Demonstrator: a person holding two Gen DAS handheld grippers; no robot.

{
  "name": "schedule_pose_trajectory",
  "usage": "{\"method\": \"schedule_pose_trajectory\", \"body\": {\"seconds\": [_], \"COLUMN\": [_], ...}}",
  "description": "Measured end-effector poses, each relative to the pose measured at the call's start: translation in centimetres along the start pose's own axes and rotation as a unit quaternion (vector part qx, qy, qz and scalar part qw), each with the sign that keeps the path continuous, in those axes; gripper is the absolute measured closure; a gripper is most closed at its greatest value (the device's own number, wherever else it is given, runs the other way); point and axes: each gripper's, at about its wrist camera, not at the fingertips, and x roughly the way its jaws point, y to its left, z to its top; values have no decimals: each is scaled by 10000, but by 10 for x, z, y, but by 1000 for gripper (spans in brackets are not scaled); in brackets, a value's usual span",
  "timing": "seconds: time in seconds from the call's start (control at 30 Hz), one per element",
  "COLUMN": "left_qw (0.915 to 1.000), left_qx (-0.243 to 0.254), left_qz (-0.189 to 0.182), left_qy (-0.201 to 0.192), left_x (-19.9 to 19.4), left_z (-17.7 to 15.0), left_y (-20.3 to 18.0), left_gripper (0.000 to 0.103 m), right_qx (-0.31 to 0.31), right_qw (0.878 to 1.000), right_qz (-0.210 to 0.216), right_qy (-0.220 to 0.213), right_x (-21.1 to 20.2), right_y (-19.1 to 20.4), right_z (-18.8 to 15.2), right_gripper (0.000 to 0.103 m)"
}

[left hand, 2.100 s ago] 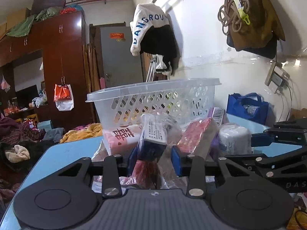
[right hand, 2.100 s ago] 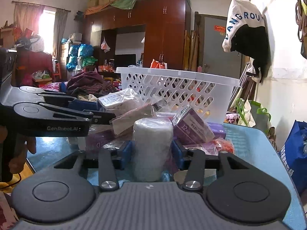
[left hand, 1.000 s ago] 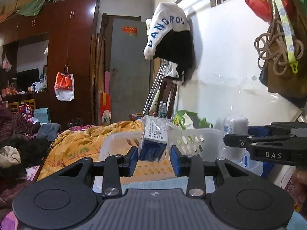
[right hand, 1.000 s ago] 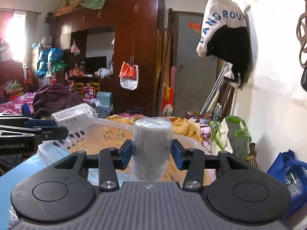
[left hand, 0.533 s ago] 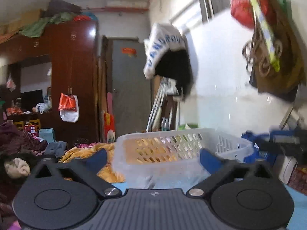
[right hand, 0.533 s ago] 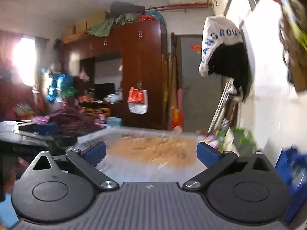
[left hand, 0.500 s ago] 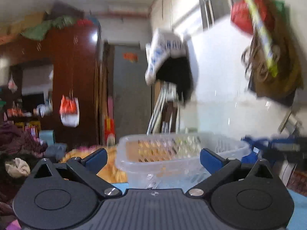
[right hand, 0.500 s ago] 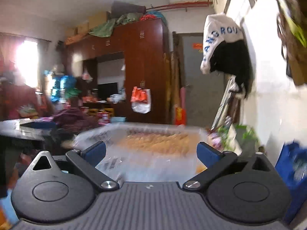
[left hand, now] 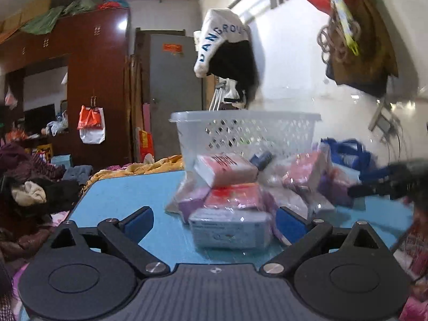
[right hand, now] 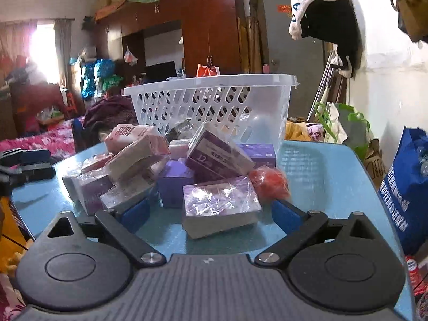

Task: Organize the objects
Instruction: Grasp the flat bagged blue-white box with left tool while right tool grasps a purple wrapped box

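Note:
A white perforated basket [left hand: 246, 133] [right hand: 208, 101] stands at the back of the blue table [left hand: 120, 200]. In front of it lies a pile of plastic-wrapped boxes and packs. My left gripper [left hand: 214, 223] hangs low at the pile's near side, its jaws wide and closing, with a pale blue-grey wrapped box [left hand: 230, 231] between the pads, untouched. My right gripper [right hand: 210, 215] is likewise wide and closing around a purple wrapped box [right hand: 220, 206], pads clear of it. Each gripper shows blurred at the edge of the other's view.
A blue bag [right hand: 406, 187] stands off the table's right side. Clothes and bags hang on the white wall to the right. A dark wardrobe [left hand: 96, 80] and piled clothing fill the left. An orange-red wrapped item [right hand: 270, 180] lies beside the purple box.
A second ago each gripper held an item above the basket. Both opened and the items are gone from them. Both have since dropped back down to the pile in front of the basket.

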Motion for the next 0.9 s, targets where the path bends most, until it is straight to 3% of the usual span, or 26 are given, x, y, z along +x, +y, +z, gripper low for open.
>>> {"method": "schedule_pose_trajectory", "body": {"seconds": [0.13, 0.3, 0.37, 0.47, 0.53, 0.9], "left_qw": [9995, 9997, 9996, 9997, 9998, 9998], "left_qx": [26, 2, -69, -66, -46, -17], "left_qz": [-291, -173, -171, -84, -22, 112], "left_qy": [85, 181, 231, 240, 187, -185], "left_x": [3, 8, 12, 13, 11, -4], "left_z": [-12, -19, -20, -21, -21, -19], "left_y": [0, -2, -1, -2, -2, -1], "left_gripper": [3, 4, 9, 26, 27, 27], "right_qx": [24, 48, 105, 166, 136, -238], "right_qw": [9997, 9993, 9994, 9994, 9996, 9991], "right_qz": [-85, -56, 55, 89, 110, -85], "right_qy": [239, 353, 313, 278, 215, -346], "right_x": [6, 10, 8, 8, 7, -4], "right_y": [-1, -3, -6, -7, -6, 4], "right_z": [-3, -6, -8, -9, -10, -13], "right_gripper": [3, 12, 16, 26, 32, 33]}}
